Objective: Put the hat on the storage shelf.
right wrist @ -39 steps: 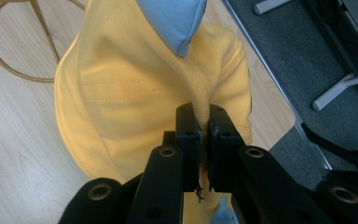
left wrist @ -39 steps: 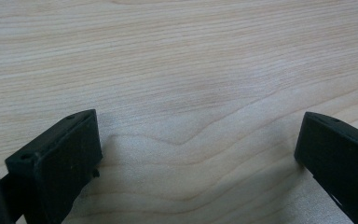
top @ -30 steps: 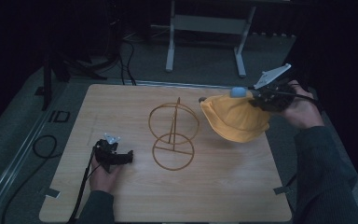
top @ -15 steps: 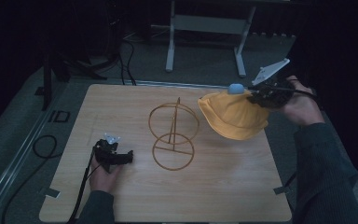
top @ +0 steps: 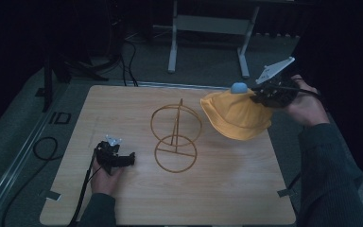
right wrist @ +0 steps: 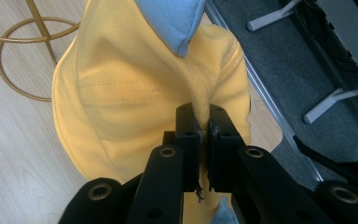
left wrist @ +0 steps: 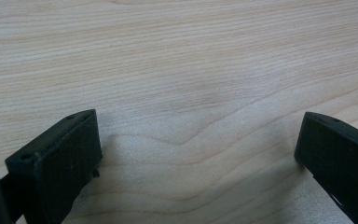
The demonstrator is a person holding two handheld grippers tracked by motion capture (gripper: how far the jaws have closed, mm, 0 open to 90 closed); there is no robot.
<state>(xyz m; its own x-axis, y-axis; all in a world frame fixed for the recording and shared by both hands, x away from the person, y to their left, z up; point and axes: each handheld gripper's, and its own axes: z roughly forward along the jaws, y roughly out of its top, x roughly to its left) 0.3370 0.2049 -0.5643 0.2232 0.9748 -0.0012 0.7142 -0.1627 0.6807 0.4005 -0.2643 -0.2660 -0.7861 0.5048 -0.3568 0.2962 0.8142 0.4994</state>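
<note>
A yellow bucket hat [top: 238,116] with a light blue tip [top: 238,88] hangs above the table's right side, brim down. My right gripper [top: 260,97] is shut on a fold of its crown; in the right gripper view the jaws pinch the yellow cloth [right wrist: 204,122]. A gold wire stand [top: 176,135], two rings on an upright rod, sits at the table's middle, left of the hat. My left gripper [top: 123,160] rests low at the front left of the wooden table [top: 137,203], open, with bare wood [left wrist: 196,140] between its jaws.
A black cable [top: 82,189] trails from the left gripper off the front edge. Beyond the table are a grey floor, more cables [top: 127,52] and the white legs of a frame [top: 208,23]. The table's right edge lies right under the hat.
The right gripper has lifted the hat slightly and carried it a little left toward the wire stand. The left gripper has not moved.
</note>
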